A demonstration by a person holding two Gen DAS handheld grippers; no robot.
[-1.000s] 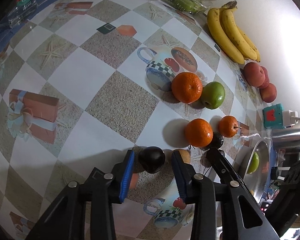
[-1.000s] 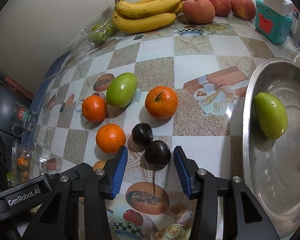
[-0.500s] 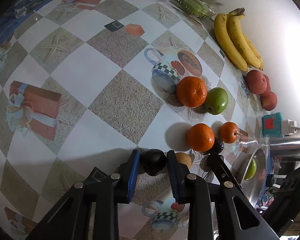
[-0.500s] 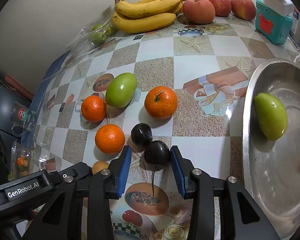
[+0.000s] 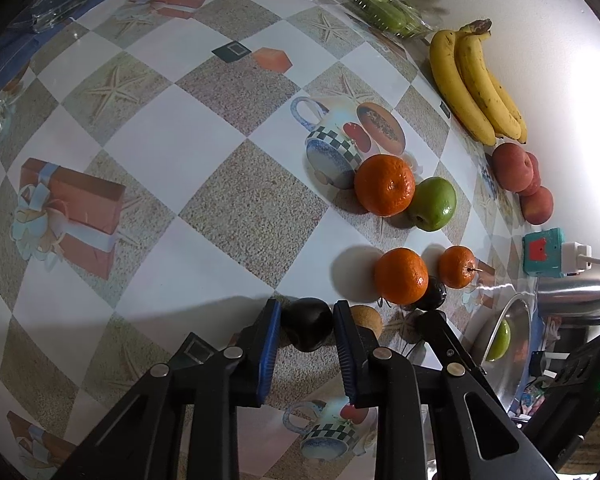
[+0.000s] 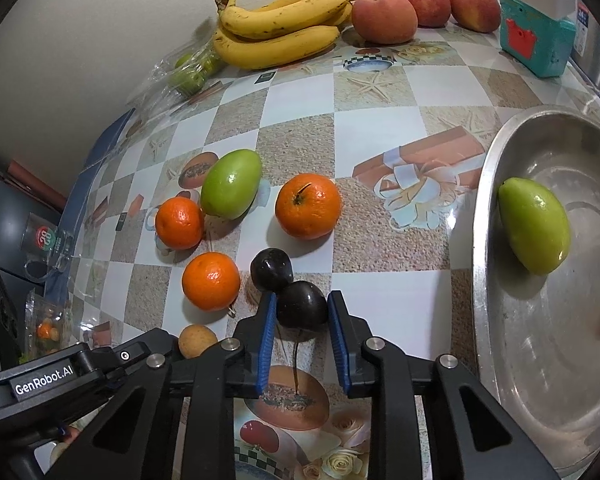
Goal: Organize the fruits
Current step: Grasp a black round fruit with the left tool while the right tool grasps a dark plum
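Each gripper's fingers pinch a dark plum: left gripper (image 5: 305, 314) on one plum (image 5: 307, 323), right gripper (image 6: 301, 305) on another plum (image 6: 301, 310). Lift straight up, gently, clear of the neighbouring plum (image 6: 271, 269) beyond the right fingertips.

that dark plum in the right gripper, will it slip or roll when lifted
The dark plum looks round and glossy, so it may slip between the right gripper pads. It touches a second plum, which will probably roll when nudged. The trailing stem looks harmless.

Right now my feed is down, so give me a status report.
Left gripper shut on dark plum. Right gripper shut on second dark plum, third plum touching behind. Metal bowl right, holding one green fruit.
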